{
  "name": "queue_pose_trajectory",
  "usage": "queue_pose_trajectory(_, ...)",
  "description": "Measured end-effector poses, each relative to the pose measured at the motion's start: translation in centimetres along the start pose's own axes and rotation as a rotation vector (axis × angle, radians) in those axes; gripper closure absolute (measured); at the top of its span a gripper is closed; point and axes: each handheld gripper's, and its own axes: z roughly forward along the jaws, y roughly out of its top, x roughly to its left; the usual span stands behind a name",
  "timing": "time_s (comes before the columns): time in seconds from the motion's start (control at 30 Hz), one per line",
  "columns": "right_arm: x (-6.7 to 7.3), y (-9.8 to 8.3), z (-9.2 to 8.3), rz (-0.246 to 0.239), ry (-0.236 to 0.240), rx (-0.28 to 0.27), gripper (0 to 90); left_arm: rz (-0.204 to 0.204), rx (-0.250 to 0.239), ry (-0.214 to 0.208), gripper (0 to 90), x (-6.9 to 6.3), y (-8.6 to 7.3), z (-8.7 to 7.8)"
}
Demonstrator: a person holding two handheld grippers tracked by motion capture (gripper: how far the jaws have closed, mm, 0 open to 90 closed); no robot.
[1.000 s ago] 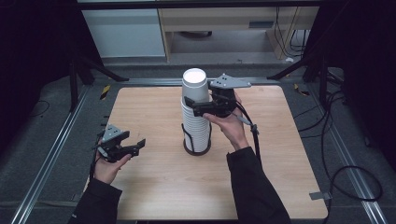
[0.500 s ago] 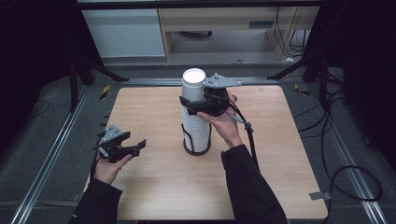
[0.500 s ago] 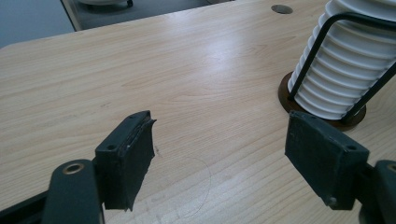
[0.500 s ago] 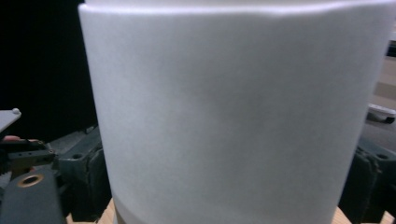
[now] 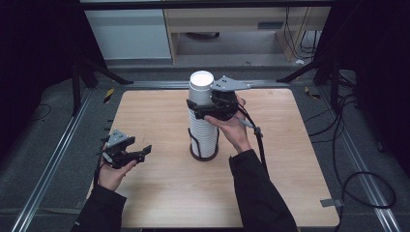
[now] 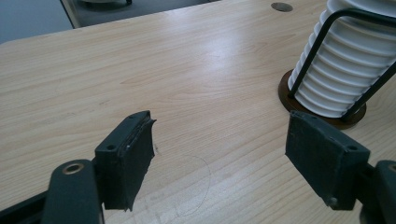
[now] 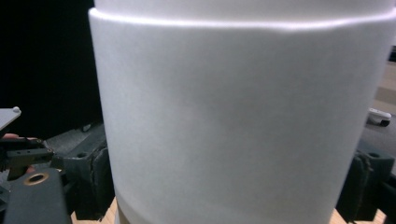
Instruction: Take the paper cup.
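**Inspector A:** Right gripper (image 5: 205, 107): status?

**Inspector B:** Held high at the upper part of the stack of white cups (image 5: 203, 126). In the right gripper view the top cup (image 7: 243, 116) sits directly between the two black jaws, one jaw at each side of its wall. The jaws stand wide, about as far apart as the cup is broad. Whether the pads press the wall or stand just off it, I cannot tell; both contact lines are hidden by the cup's curve.

**Inspector A:** And the stack itself?

**Inspector B:** Upright in a black wire holder (image 5: 194, 145) on a round brown base (image 6: 336, 119), near the middle of the wooden table (image 5: 290, 159). The top cup rises above the rest, rim up, in line with the right jaws.

**Inspector A:** Left gripper (image 5: 141, 152)?

**Inspector B:** Held low over the table by the left hand (image 5: 113, 171), well apart from the stack. Jaws spread wide, nothing between them but bare tabletop. In the left gripper view the holder's base and the lower cups lie ahead of and beyond the far jaw on the view's right side, outside the gap. A faint pencilled arc (image 6: 201, 182) shows on the wood between the jaws.
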Motion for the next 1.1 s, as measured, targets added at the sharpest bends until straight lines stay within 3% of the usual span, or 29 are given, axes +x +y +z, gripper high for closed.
queue_pose_trajectory(0.07,0.0,0.1,-0.1,0.003,0.001,-0.012,13.3,0.0,0.001,0.0,22.8,0.0,0.0,0.0)
queue_pose_trajectory(0.1,-0.1,0.5,-0.6,0.014,0.005,-0.052,13.6,-0.002,-0.001,0.0,22.8,0.0,0.0,0.0)
queue_pose_trajectory(0.23,0.0,1.4,-0.9,-0.006,0.001,-0.035,13.9,0.0,-0.001,-0.003,22.8,-0.1,0.0,0.0)
queue_pose_trajectory(0.53,0.1,2.9,-1.6,-0.031,0.0,-0.058,14.6,0.0,0.002,-0.003,22.7,0.0,0.0,0.1)
queue_pose_trajectory(1.1,0.1,6.6,-3.8,-0.042,-0.001,-0.141,14.8,0.0,0.002,-0.003,22.7,-0.1,0.0,0.1)
